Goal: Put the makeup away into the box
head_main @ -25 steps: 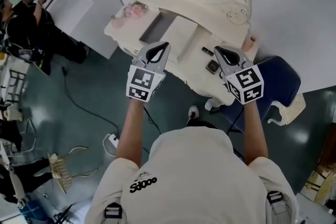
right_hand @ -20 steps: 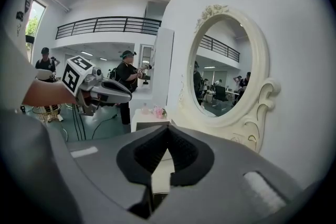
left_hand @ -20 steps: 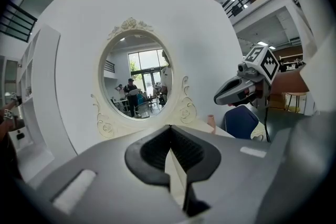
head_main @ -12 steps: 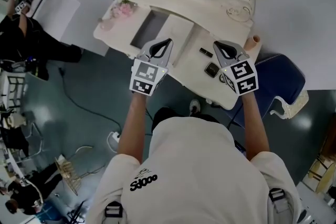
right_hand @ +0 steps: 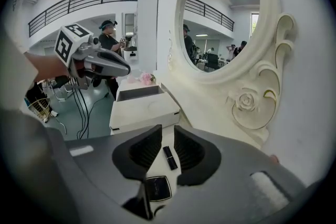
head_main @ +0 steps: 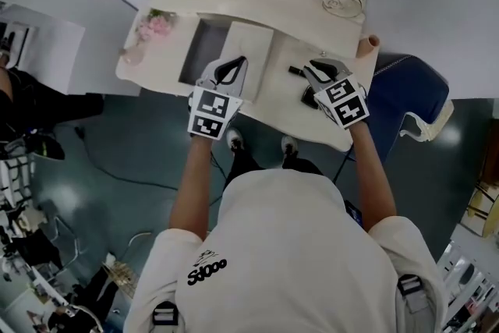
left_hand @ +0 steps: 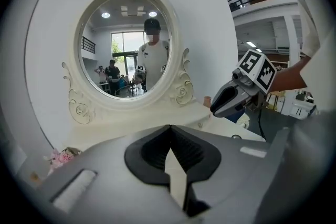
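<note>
Lipstick (right_hand: 169,157) lies on the tabletop (right_hand: 195,113) just below the right tongs (right_hand: 168,127), its long axis along their gap; these jaws have just been opening and grip nothing, while the left tongs (left_hand: 169,128), closed together and empty, hover nearer the box (right_hand: 139,93).

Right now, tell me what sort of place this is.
Probably a dressing-table set staged in a big open hall, not a bedroom. An ornate white vanity carries an oval mirror, a lipstick and a compact lie on it, and a railed mezzanine runs overhead.
</note>
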Action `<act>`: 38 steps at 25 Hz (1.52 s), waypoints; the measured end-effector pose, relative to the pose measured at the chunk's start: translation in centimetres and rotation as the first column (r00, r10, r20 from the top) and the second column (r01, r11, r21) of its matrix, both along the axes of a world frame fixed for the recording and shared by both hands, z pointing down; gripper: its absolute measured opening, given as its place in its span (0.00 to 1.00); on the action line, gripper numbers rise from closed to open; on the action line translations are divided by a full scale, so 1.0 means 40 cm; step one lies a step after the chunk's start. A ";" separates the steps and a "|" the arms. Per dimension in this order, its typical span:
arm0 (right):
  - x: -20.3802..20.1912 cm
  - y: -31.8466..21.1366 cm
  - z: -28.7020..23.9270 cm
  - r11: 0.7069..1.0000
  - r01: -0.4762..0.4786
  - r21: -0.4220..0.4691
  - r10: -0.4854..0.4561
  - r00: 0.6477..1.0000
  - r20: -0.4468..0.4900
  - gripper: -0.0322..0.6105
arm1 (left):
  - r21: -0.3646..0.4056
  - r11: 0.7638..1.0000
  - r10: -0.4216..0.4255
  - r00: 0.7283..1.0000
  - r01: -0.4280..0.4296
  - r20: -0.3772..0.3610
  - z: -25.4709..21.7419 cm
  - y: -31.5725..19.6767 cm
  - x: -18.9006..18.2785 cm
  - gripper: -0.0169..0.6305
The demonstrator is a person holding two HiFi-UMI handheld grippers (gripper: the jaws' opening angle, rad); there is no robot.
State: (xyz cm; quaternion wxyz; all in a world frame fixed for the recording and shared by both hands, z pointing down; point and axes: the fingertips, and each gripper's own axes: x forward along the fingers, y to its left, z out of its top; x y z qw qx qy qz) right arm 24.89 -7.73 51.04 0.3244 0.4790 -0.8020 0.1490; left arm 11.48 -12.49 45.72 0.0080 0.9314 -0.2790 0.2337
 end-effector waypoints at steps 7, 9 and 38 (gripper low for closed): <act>-0.010 0.000 0.157 0.986 0.034 -0.163 -0.038 0.999 -0.021 0.25 | -0.078 0.997 0.011 1.000 -0.009 0.026 0.075 0.009 -0.013 0.06; -0.012 -0.007 0.203 0.978 0.063 -0.198 -0.076 0.995 -0.059 0.27 | -0.093 0.996 -0.005 0.999 0.008 0.034 0.090 0.008 -0.028 0.06; 0.015 -0.012 0.428 0.900 0.144 -0.412 -0.229 0.960 -0.164 0.20 | -0.154 0.974 -0.161 0.986 0.167 0.051 0.166 0.039 -0.214 0.06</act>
